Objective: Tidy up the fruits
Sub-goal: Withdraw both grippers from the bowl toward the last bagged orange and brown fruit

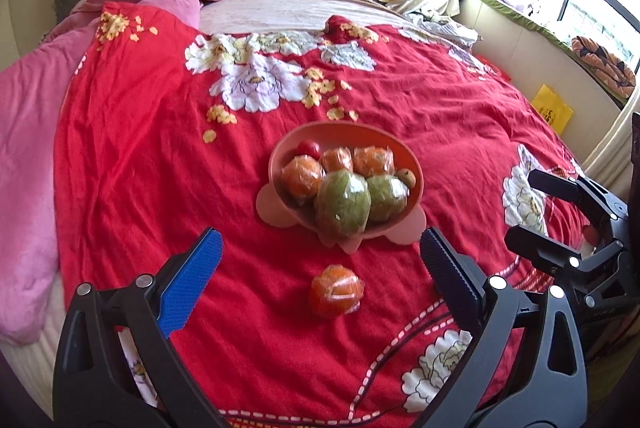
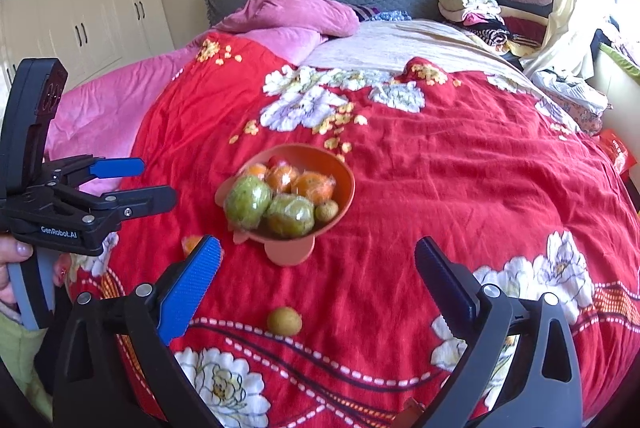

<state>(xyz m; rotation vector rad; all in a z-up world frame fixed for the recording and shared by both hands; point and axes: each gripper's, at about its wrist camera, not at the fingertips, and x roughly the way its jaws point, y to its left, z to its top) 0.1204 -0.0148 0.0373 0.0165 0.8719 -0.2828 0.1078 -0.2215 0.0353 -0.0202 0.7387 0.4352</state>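
I count one bowl (image 1: 412, 163) on the red quilt (image 1: 160, 147). Inside it I see three wrapped oranges (image 1: 302, 176), two wrapped green fruits (image 1: 342, 203), one small red fruit (image 1: 309, 147) and one small brownish fruit (image 1: 407, 176). Outside it lie one wrapped orange (image 1: 336, 291) and one small brown fruit (image 2: 284, 320). A fourth orange may hide at the bowl's back; I can't tell.

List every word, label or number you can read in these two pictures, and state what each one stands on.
"GenRobot.AI": white lettering on the black body of the left hand-held gripper.
Yellow bag beside the bed: dark print, too blurred to read.
Red packet at the bed's edge: pale marks, unreadable.
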